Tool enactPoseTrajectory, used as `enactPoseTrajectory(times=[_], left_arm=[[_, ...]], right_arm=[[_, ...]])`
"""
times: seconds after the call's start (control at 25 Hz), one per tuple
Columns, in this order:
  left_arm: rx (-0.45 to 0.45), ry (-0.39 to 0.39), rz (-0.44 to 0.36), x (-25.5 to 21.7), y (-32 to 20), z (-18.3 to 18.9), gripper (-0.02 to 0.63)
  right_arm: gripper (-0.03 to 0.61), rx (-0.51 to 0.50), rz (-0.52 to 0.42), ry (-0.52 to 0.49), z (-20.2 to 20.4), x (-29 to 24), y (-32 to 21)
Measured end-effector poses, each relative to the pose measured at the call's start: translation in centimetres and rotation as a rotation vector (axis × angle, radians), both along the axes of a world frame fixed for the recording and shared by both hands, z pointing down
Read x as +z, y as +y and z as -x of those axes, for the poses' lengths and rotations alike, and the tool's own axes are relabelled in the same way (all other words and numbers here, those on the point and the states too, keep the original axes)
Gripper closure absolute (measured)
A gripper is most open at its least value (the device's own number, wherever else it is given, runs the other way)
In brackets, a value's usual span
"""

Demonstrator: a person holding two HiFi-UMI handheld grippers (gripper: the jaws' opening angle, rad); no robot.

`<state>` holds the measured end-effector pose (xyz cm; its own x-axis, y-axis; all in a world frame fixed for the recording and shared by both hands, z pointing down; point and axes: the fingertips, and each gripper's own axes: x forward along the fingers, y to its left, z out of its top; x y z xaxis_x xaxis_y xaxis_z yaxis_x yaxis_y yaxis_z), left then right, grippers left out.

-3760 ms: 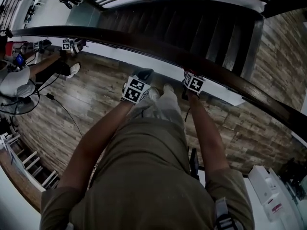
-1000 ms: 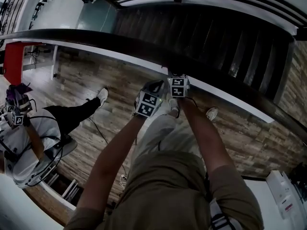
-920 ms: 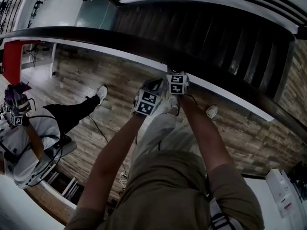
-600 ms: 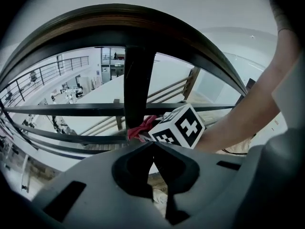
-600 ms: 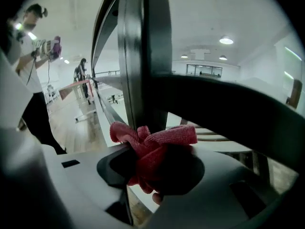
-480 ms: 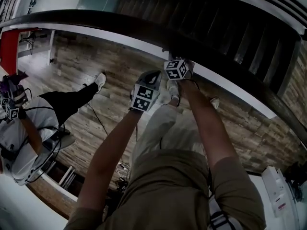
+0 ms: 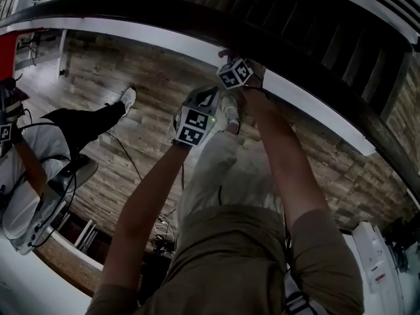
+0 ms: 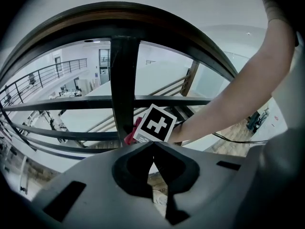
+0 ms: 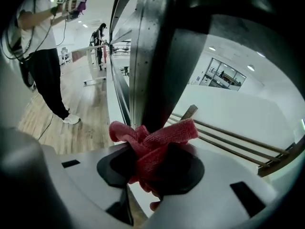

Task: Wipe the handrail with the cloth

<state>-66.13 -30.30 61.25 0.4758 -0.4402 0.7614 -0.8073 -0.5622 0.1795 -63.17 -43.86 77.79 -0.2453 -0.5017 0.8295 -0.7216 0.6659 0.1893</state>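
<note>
Right hand-held gripper [image 9: 150, 168] clenched on bunched red terry cloth [image 9: 159, 140]; the cloth fills the gap between its jaws and sits up against a dark vertical railing post [image 9: 157, 56], below the curved dark wooden handrail [image 8: 143, 13]. Left hand-held gripper [image 8: 153, 149] is clenched with jaws together and nothing between them, just beside the right one and aimed at the same post. Head view: both arms reach out over the wood-plank floor [image 7: 131, 64] toward the railing. A second person [image 7: 26, 169] stands at the left, well apart.
</note>
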Motion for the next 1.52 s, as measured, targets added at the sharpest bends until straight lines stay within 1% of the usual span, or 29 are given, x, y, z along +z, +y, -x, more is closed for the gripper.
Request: enactPoseTrajectory(times=[0.08, 0.16, 0.24, 0.44, 0.56, 0.76, 0.96, 1.2, 1.4, 1.52], left_arm=[[0.002, -0.006, -0.005, 0.2, 0.0, -0.4, 0.597], [-0.001, -0.003, -0.015, 0.2, -0.2, -1.3, 0.597], [-0.005, 0.01, -0.024, 0.6, -0.2, -2.6, 0.596], [0.0, 0.02, -0.036, 1.7, 0.2, -5.6, 0.597], [0.007, 0.014, -0.032, 2.6, 0.7, -8.3, 0.597], [0.019, 0.004, -0.027, 4.0, 1.7, -14.8, 0.595], [0.046, -0.017, -0.02, 4.9, 3.2, -22.6, 0.595], [0.083, -0.024, -0.014, 5.4, 5.5, -31.2, 0.595], [0.14, -0.02, -0.006, 5.1, 6.8, -37.5, 0.595], [0.178, -0.018, -0.003, 4.6, 7.4, -40.4, 0.595]], right_arm=[[0.43, -0.019, 0.018, -0.003, -0.4, 0.0, 0.4], [0.43, -0.036, 0.025, 0.015, -1.9, -0.1, 1.0], [0.43, -0.049, 0.024, 0.036, -3.9, 0.5, 1.9], [0.43, -0.108, -0.02, 0.096, -9.2, 0.9, 3.7], [0.43, -0.106, -0.016, 0.094, -12.6, 0.9, 4.9], [0.431, -0.067, 0.0, 0.061, -18.9, 1.3, 6.8], [0.433, -0.07, 0.03, 0.041, -26.5, 1.3, 9.4], [0.433, -0.068, 0.01, 0.054, -35.4, 0.5, 12.1], [0.433, -0.036, 0.025, 0.058, -41.9, 0.7, 14.0], [0.433, -0.009, 0.032, 0.067, -45.3, 0.1, 14.8]])
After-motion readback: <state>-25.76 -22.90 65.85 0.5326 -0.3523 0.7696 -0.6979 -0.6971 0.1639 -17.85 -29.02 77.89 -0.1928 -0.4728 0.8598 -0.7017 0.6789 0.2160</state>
